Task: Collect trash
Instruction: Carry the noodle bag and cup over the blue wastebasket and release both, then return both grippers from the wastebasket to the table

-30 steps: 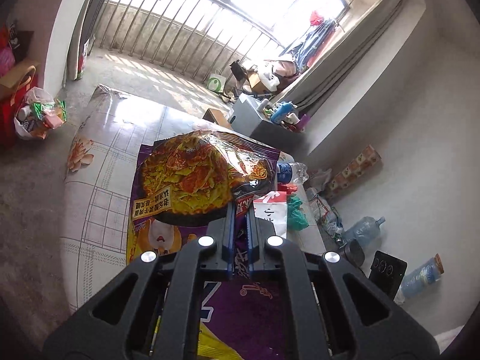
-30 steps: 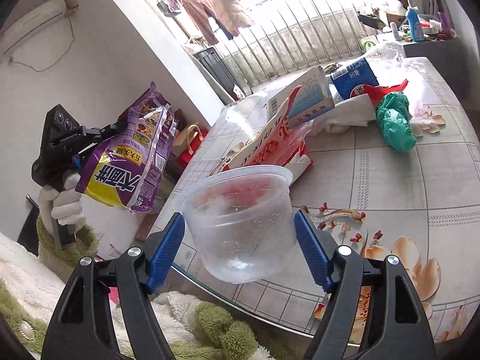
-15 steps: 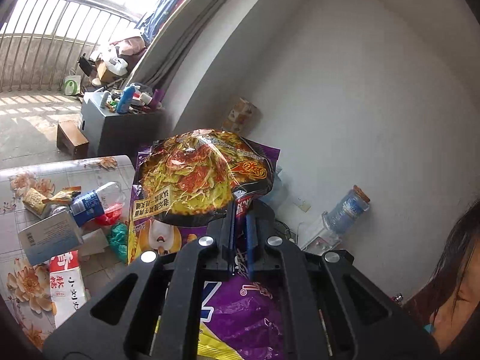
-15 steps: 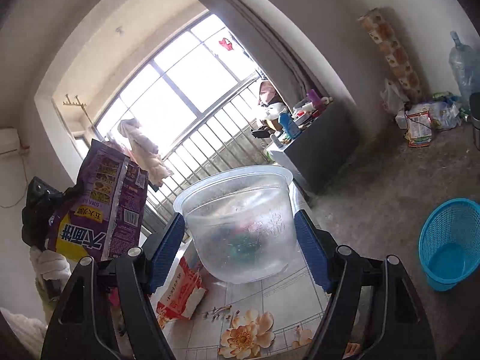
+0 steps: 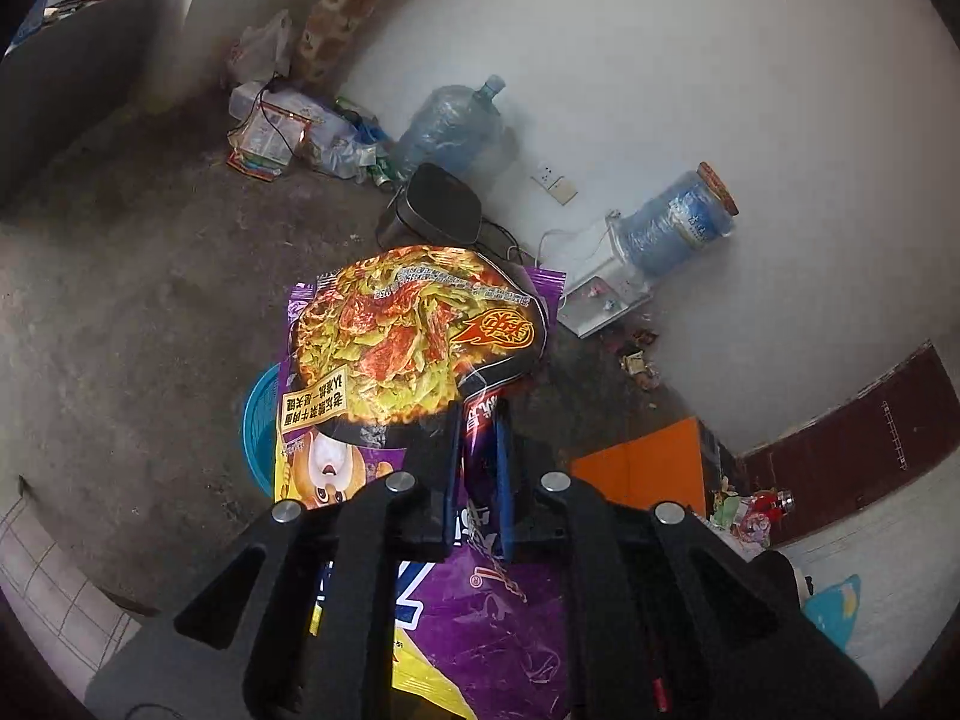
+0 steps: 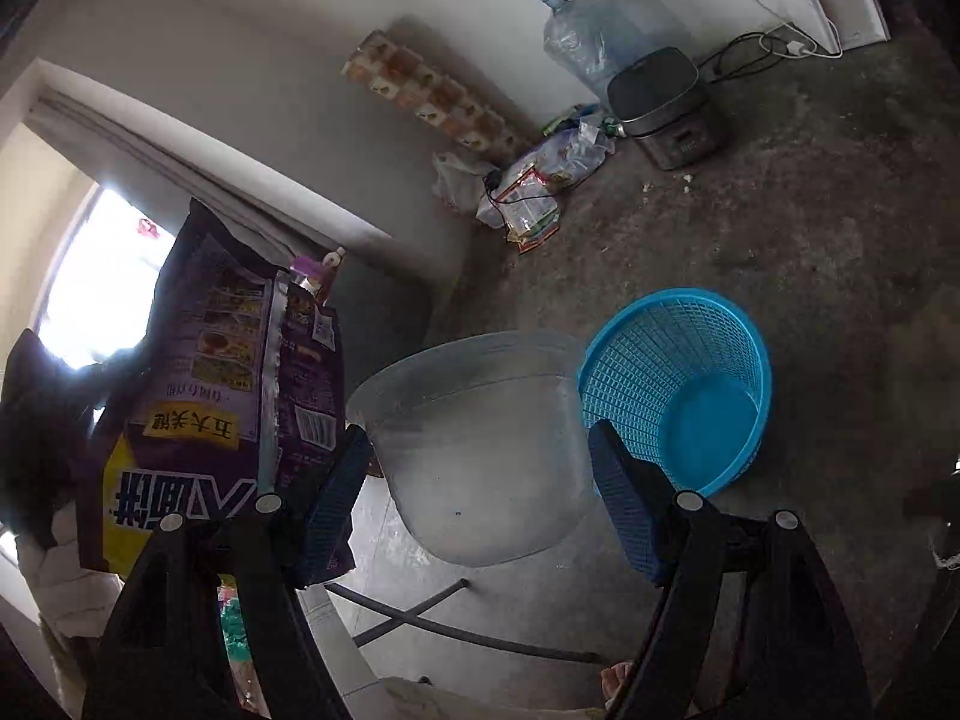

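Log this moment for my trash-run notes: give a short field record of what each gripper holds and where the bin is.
left gripper: shut on purple noodle bag
right gripper: clear plastic tub between its pads
bin: blue mesh basket on concrete floor, seems empty
bag vs bin: the bag covers most of the basket in the left wrist view
nearby: rice cooker, water jug

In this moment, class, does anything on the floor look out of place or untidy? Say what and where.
Yes. Loose wrappers and bags lie heaped on the floor against the wall, beside the water jug and black cooker, while the blue basket meant for trash stands empty.
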Demonstrator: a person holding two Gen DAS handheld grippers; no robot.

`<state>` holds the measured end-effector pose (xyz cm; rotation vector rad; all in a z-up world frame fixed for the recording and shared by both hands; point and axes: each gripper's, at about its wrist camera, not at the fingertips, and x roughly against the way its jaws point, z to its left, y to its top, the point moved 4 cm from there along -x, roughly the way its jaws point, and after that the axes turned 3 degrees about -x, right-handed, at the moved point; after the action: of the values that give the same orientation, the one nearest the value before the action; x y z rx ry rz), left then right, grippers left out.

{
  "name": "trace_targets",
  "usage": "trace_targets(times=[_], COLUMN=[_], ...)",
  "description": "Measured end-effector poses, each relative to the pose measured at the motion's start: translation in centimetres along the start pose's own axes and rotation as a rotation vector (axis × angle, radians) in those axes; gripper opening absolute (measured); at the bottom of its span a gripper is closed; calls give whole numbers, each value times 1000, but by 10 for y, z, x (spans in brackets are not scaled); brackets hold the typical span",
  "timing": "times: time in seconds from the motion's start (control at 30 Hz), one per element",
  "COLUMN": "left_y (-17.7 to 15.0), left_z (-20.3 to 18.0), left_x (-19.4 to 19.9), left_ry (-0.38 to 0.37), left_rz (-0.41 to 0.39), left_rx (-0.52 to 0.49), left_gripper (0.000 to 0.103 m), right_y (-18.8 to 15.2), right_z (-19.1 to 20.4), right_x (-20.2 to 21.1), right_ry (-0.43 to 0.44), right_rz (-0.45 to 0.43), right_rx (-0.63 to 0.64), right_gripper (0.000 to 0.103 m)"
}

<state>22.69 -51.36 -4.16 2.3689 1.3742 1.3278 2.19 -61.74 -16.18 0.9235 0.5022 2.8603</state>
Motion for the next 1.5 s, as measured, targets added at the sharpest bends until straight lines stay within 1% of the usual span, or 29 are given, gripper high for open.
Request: trace_targets(times=[0.07, 0.17, 0.27, 0.3, 0.33, 0.4, 0.43, 0.47, 0.53, 0.57, 0.67, 0.8, 0.9, 0.93, 1.0, 1.1, 1.17, 1.2, 1.23, 1.3, 1.33, 1.37, 1.4, 1.43, 1.47, 1.5], left_y=[-1, -4, -3, -3, -3, -3, -5, -4, -6, -4, 5, 21, 32, 36, 43, 54, 60, 63, 64, 66, 67, 66, 64, 63, 60, 57], left_z=[23, 48, 62, 71, 81, 92, 99, 103, 107, 108, 102, 89, 75, 69, 62, 49, 40, 36, 32, 24, 20, 17, 16, 17, 19, 22], left_x=[-53, -111, -162, -174, -188, -210, -221, -228, -233, -232, -220, -199, -175, -165, -146, -108, -81, -66, -52, -25, -8, 10, 27, 44, 62, 83], left_ry=[2, 18, 50, 67, 94, 170, 208, 225, 238, 233, 233, 244, 267, 272, 275, 278, 285, 289, 296, 308, 313, 321, 332, 342, 359, 377], left_rz=[66, 124, 163, 176, 190, 213, 226, 245, 259, 253, 213, 162, 115, 102, 79, 29, -8, -27, -44, -71, -86, -104, -120, -134, -146, -157], left_rx=[36, 70, 90, 100, 108, 104, 91, 79, 74, 73, 52, -2, -41, -51, -62, -91, -120, -139, -156, -191, -213, -234, -251, -264, -270, -269], left_gripper=[8, 8, 11, 19, 32, 49, 49, 49, 49, 49, 52, 57, 62, 63, 63, 65, 67, 68, 69, 72, 76, 77, 79, 82, 83, 83], right_y=[5, 17, 27, 29, 31, 32, 30, 30, 26, 25, 26, 36, 46, 51, 64, 84, 92, 94, 94, 89, 85, 79, 72, 64, 55, 47], right_z=[-20, -55, -82, -91, -100, -120, -128, -135, -144, -146, -149, -151, -147, -146, -143, -134, -121, -114, -106, -92, -84, -76, -70, -65, -65, -70], right_x=[-26, -62, -99, -108, -120, -149, -157, -168, -183, -186, -183, -175, -168, -163, -147, -106, -79, -70, -65, -70, -80, -93, -111, -133, -157, -182], right_ry=[-22, -69, -107, -124, -134, -188, -207, -218, -262, -266, -284, -279, -268, -270, -264, -226, -197, -188, -186, -191, -208, -233, -271, -326, -403, -485], right_rz=[20, 47, 75, 81, 87, 124, 135, 157, 194, 197, 172, 138, 126, 108, 49, -94, -179, -202, -205, -160, -119, -70, -9, 64, 127, 182], right_rx=[-48, -106, -143, -150, -155, -161, -169, -171, -169, -166, -147, -136, -127, -130, -147, -169, -143, -122, -99, -34, 15, 72, 130, 193, 256, 309], right_gripper=[73, 73, 73, 73, 74, 74, 74, 74, 74, 74, 74, 80, 80, 80, 80, 80, 80, 80, 80, 79, 77, 72, 70, 67, 59, 56])
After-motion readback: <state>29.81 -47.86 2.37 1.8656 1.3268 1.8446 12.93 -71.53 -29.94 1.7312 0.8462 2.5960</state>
